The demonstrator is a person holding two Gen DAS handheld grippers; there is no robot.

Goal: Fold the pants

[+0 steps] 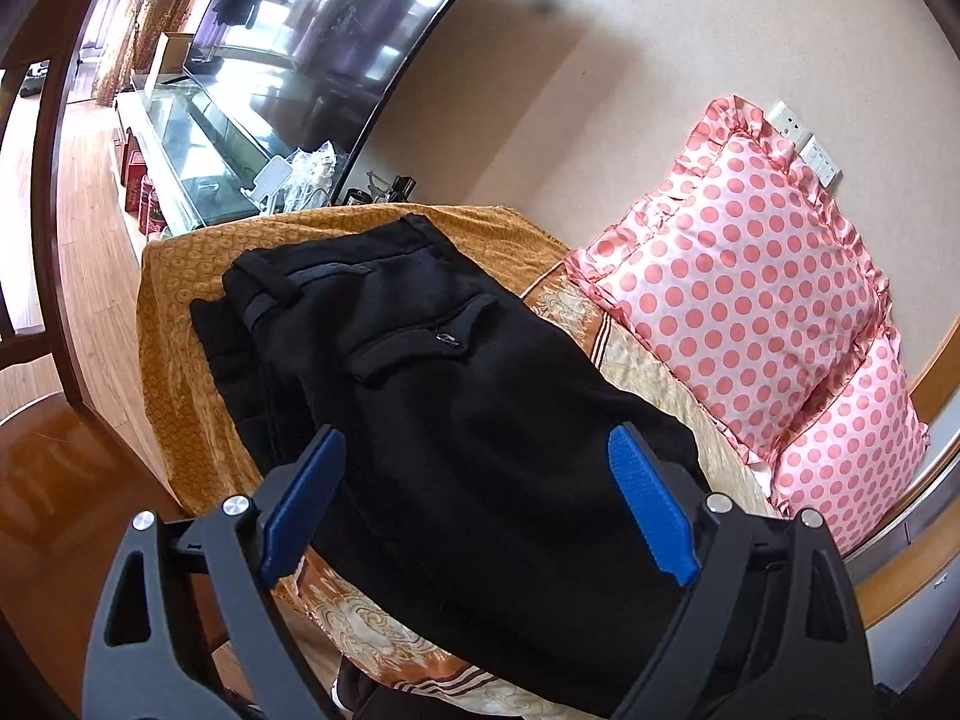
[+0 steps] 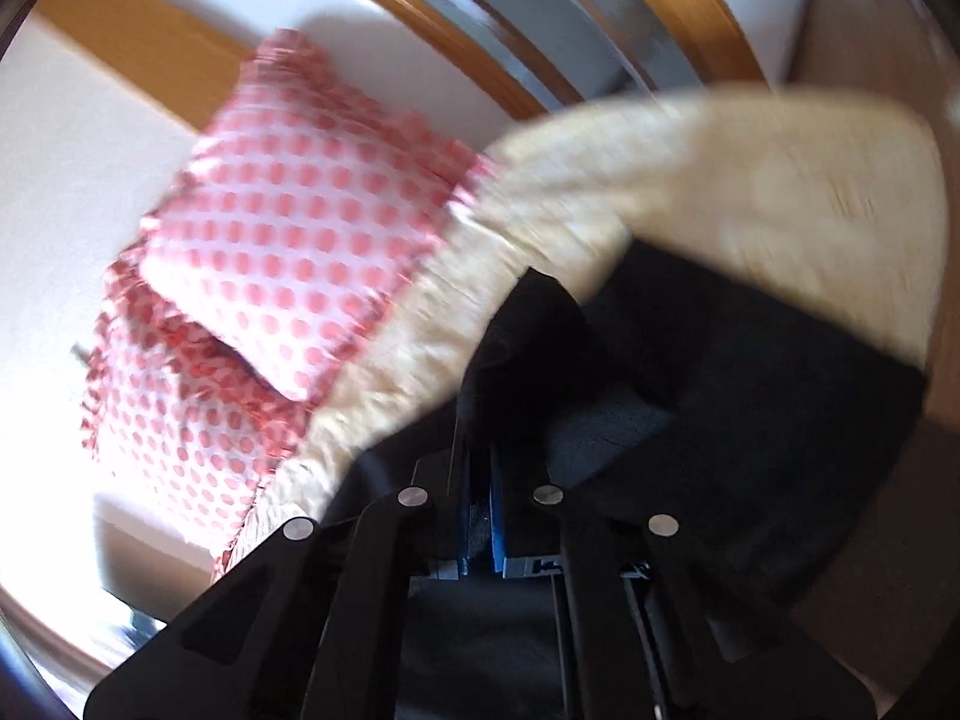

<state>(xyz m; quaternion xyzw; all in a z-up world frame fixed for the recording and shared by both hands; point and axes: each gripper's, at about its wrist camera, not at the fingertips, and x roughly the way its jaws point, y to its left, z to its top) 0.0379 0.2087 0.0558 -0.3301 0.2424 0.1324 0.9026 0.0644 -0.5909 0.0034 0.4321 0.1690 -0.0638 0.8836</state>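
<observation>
Black pants (image 1: 432,396) lie on a bed with a gold patterned cover (image 1: 180,324), waistband and back pocket at the far end. My left gripper (image 1: 480,498) is open, its blue pads (image 1: 651,504) spread to either side above the pants' near part, holding nothing. In the blurred right wrist view my right gripper (image 2: 480,516) is shut on a fold of the black pants (image 2: 720,396), with dark cloth pinched between the blue pads (image 2: 497,534) and rising ahead of them.
Two pink polka-dot pillows (image 1: 744,300) lean against the wall at the bed's right; they also show in the right wrist view (image 2: 288,240). A large dark TV (image 1: 312,48) and a glass-topped cabinet (image 1: 192,150) stand beyond the bed. Wooden floor (image 1: 90,276) lies to the left.
</observation>
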